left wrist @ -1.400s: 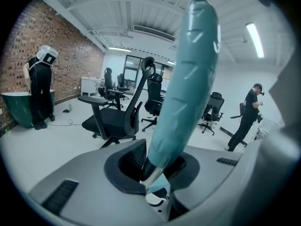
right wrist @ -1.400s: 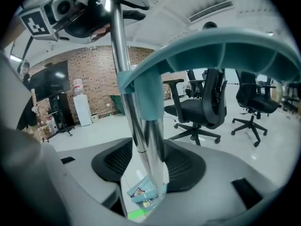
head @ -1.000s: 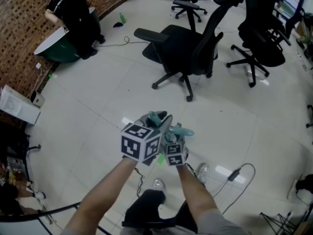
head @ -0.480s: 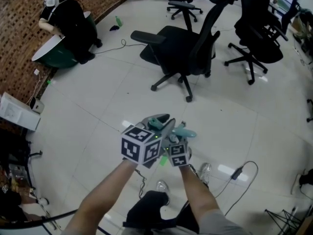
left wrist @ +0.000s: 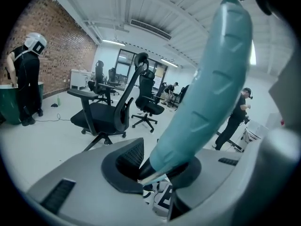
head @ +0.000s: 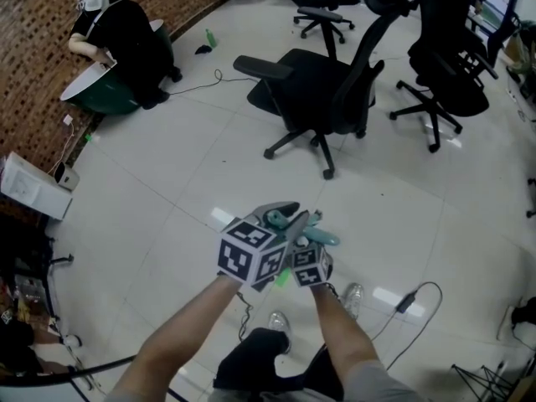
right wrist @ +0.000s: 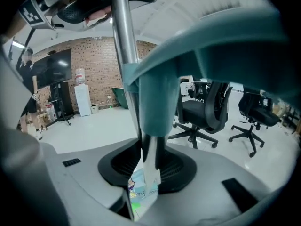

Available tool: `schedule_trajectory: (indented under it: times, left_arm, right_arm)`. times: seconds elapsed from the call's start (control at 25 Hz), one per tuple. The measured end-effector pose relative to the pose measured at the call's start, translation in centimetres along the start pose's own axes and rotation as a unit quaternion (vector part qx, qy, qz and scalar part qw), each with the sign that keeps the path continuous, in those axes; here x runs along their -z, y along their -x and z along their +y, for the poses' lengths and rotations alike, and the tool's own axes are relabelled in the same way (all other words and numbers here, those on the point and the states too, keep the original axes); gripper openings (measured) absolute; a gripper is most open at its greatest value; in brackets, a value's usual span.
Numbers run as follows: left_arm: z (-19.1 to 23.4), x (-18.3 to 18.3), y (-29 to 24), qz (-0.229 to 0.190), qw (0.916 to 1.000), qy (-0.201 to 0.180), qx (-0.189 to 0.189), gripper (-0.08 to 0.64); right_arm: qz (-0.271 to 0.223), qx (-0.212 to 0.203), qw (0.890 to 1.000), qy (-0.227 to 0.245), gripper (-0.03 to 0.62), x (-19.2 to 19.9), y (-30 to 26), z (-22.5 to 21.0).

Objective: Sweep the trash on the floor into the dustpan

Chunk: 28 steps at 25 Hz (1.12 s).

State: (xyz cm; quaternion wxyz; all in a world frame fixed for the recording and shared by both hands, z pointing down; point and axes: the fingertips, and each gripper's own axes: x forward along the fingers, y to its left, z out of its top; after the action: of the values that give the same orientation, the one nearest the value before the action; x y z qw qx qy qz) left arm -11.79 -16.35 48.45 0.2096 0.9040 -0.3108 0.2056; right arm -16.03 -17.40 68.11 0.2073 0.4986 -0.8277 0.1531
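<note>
Clamping a teal ridged handle (left wrist: 211, 88) that runs from its jaws toward 1 o'clock, the left gripper (left wrist: 157, 175) is nearly closed, its jaws having just eased a little wider around it. The right gripper (right wrist: 148, 171), just beside it at 3 o'clock in the head view, has just been closing onto a teal grip (right wrist: 157, 98) on a silver pole (right wrist: 124, 41) rising toward 12 o'clock. Which one belongs to the dustpan cannot be told.

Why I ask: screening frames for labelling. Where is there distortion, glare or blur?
Left gripper view: fisheye-bent room, black corners, teal handle looming soft. Right gripper view: likewise, teal bracket blurred close up. Head view: crisp, light glare on glossy floor.
</note>
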Motion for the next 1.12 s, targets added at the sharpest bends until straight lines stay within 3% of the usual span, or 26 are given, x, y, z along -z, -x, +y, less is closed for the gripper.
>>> schedule_trajectory:
  times: [0.24,0.44,0.52,0.8,0.92,1.12]
  left_arm:
    - [-0.1,0.3,0.4,0.004,0.9998,-0.017,0.006,0.071]
    - [1.0,-0.5,1.4,-0.008,0.9997,-0.020,-0.008,0.069]
    - [1.3,-0.2,1.8,-0.006,0.9997,-0.019,-0.016,0.069]
    - [3.6,0.5,3.3,-0.007,0.9975,-0.036,-0.061,0.047]
    - [4.4,0.4,3.9,-0.013,0.9959,-0.043,-0.079,0.025]
    - [6.0,0.3,5.3,-0.020,0.9943,-0.020,-0.103,0.023]
  right_arm:
    - [0.004,-0.007,1.000,-0.001,0.111,0.0,0.0,1.3]
    - [-0.012,-0.030,0.999,-0.013,0.207,-0.8,0.5,2.0]
    - [-0.009,-0.037,0.999,-0.017,0.207,-0.6,0.8,2.3]
    - [0.010,-0.074,0.997,-0.003,0.311,1.3,2.3,3.4]
    - [0.023,-0.092,0.995,0.014,0.311,2.5,4.2,2.8]
    - [0.054,-0.124,0.990,0.050,0.311,4.4,7.9,-0.2]
